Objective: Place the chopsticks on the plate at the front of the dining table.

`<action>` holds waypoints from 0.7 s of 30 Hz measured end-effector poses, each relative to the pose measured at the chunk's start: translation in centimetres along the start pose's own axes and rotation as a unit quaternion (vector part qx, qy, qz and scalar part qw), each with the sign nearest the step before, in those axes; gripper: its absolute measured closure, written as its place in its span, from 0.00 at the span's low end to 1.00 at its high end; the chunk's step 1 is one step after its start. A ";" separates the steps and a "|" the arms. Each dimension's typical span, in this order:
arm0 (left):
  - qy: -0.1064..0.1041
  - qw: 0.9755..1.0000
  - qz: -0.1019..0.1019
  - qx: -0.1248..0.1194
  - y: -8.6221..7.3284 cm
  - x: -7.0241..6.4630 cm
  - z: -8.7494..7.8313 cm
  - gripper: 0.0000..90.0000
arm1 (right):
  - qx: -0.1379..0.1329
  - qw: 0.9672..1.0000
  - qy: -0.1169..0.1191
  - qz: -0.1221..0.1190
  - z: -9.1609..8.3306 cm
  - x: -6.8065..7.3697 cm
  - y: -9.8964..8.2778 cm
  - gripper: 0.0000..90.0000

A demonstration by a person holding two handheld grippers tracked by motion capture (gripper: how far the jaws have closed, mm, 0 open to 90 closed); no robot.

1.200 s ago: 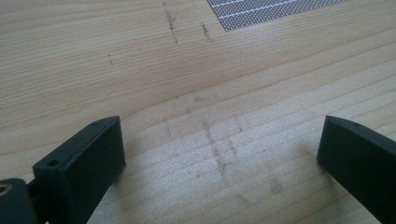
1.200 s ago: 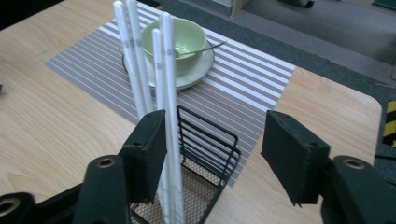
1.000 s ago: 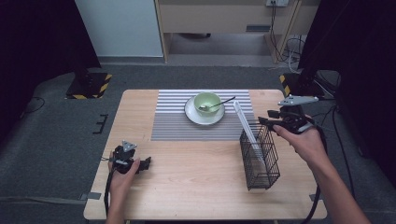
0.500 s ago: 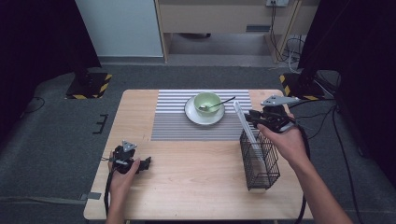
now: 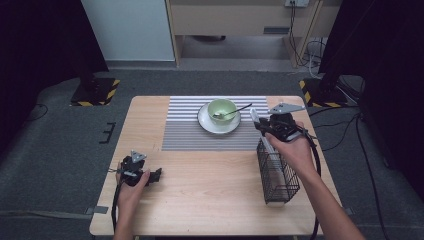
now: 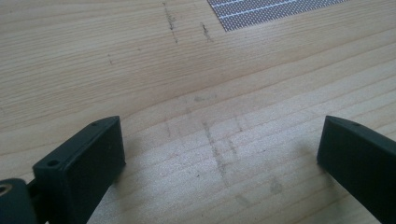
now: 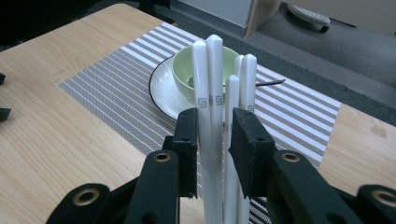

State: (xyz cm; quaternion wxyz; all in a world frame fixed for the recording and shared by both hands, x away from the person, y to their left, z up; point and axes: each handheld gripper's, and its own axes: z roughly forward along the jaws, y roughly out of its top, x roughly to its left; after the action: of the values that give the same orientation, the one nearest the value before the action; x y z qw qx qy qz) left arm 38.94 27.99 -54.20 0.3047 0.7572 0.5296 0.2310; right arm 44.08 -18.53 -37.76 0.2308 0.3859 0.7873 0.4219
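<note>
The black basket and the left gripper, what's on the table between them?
Nothing: in the high view, only bare wood lies between the basket and the left gripper.

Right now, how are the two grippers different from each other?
The right gripper has its jaws closed on white chopsticks; the left gripper has its jaws wide apart with only bare wood between them. The right gripper is held up over the black wire basket; the left gripper rests low on the wooden table. Both have two black jaws and a hand holding them.
</note>
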 end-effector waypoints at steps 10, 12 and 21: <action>0.000 1.000 0.000 0.000 0.0 0.0 0.0 0.00 | 0.007 1.000 -0.008 -0.005 0.7 0.2 0.0 0.79; 0.000 1.000 0.000 0.000 0.0 0.0 0.0 0.00 | 0.009 1.000 -0.010 -0.006 0.8 0.2 -0.1 0.80; 0.000 1.000 0.000 0.000 0.0 0.0 0.0 0.00 | 0.008 1.000 -0.013 -0.008 0.9 0.1 -0.1 0.87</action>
State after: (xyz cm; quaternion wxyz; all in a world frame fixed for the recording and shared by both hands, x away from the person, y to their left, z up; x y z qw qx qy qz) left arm 38.93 27.99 -54.20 0.3047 0.7573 0.5295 0.2310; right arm 44.57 -18.07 -38.33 0.2411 0.3869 0.7907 0.4086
